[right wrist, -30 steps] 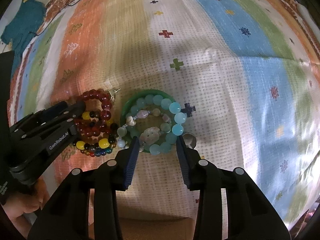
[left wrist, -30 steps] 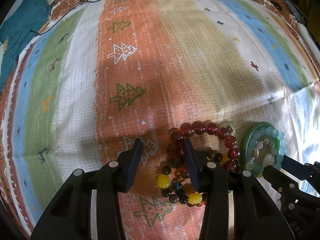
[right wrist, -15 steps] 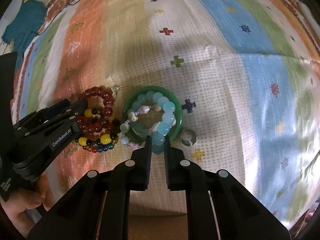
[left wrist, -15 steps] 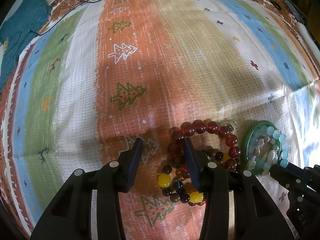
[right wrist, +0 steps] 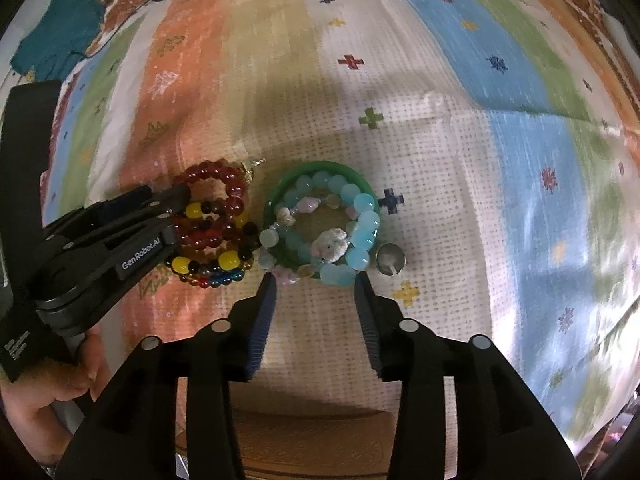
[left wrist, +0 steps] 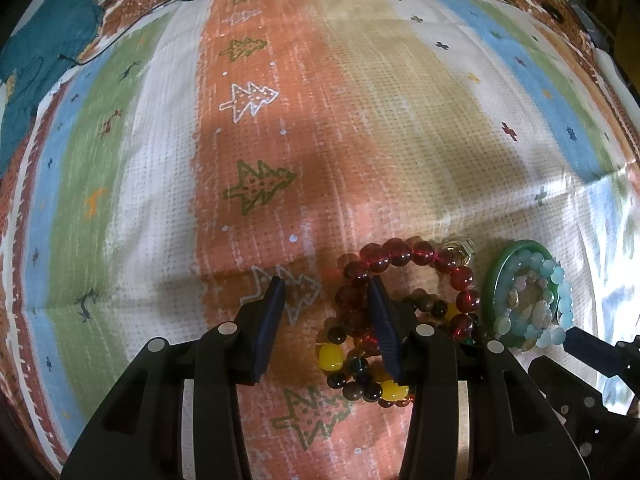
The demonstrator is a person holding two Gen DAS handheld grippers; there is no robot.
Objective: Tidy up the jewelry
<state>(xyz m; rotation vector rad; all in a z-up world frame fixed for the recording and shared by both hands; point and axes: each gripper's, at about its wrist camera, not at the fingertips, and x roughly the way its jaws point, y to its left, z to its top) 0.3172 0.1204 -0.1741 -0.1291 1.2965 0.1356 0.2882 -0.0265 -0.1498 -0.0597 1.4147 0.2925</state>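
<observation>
My left gripper (left wrist: 326, 286) stands open over the striped cloth. Its right finger lies across a dark red bead bracelet (left wrist: 400, 252), which is stacked with a multi-colour bracelet with yellow beads (left wrist: 332, 358). Nothing is pinched between its pads. My right gripper (right wrist: 316, 279) points down and its jaws are opening. Just beyond its tips, untouched, is the near edge of a light blue bead bracelet (right wrist: 362, 216). That bracelet and a pastel stone bracelet (right wrist: 330, 242) lie inside a green bangle (right wrist: 320, 168). A silver ring (right wrist: 390, 258) sits right of the bangle.
The left gripper (right wrist: 176, 216), held by a person's hand (right wrist: 52, 400), covers the red bracelet (right wrist: 224, 176) in the right wrist view. A teal cloth (left wrist: 40, 60) and a black cable (left wrist: 160, 0) lie far back left. A wooden edge (right wrist: 312, 440) shows below the cloth.
The right jaws narrowed almost shut near the blue bracelet, then spread wide again. The blue and pastel bracelets shifted slightly inside the bangle. The left gripper stayed put.
</observation>
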